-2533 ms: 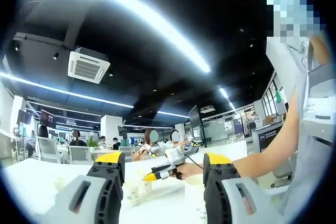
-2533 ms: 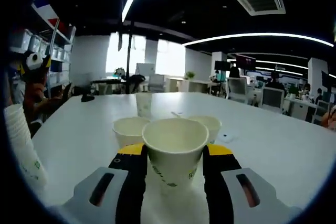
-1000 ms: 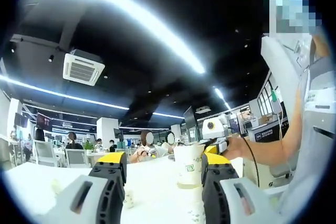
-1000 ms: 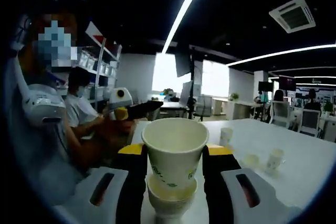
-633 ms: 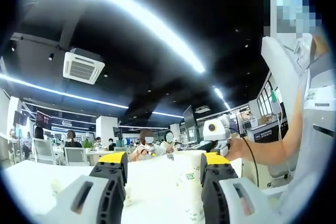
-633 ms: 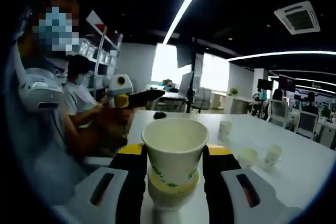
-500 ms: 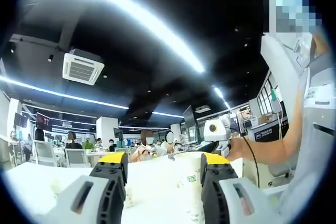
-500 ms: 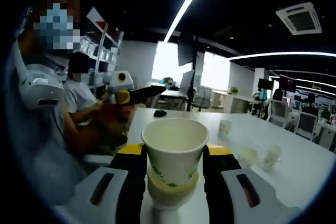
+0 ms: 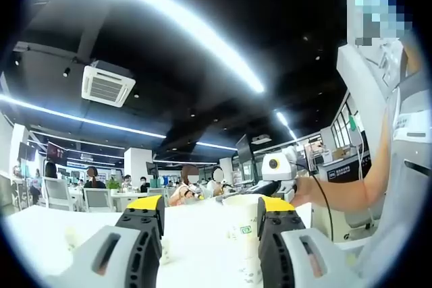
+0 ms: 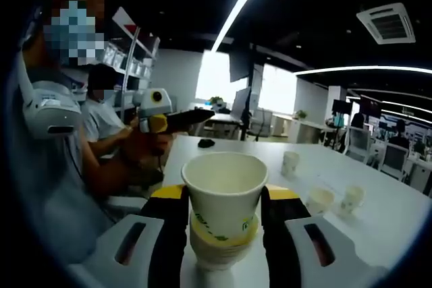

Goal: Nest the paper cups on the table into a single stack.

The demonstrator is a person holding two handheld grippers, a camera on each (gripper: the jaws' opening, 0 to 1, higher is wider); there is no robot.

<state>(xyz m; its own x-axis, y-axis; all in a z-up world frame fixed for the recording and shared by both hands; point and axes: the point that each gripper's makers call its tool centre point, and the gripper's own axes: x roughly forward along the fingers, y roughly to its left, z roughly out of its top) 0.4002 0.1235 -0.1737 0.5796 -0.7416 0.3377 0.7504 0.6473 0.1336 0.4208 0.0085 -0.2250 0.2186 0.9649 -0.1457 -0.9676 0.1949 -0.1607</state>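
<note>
Your right tongs (image 10: 223, 217) grip a cup (image 10: 224, 193) half seated in the stack (image 10: 216, 251) below. Press straight down, rims level. Your left tongs (image 9: 209, 234) stand wide beside it. Loose cups (image 10: 318, 200) wait far right on the table (image 10: 378, 234).

I see the right tool (image 10: 221, 217) with its jaws clamped on a paper cup (image 10: 221, 197) held upright. The left tool (image 9: 209, 224) points forward with its jaws parted, nothing gripped. My left hand (image 10: 150, 145) grips that tool's handle, forearm bare.
</note>
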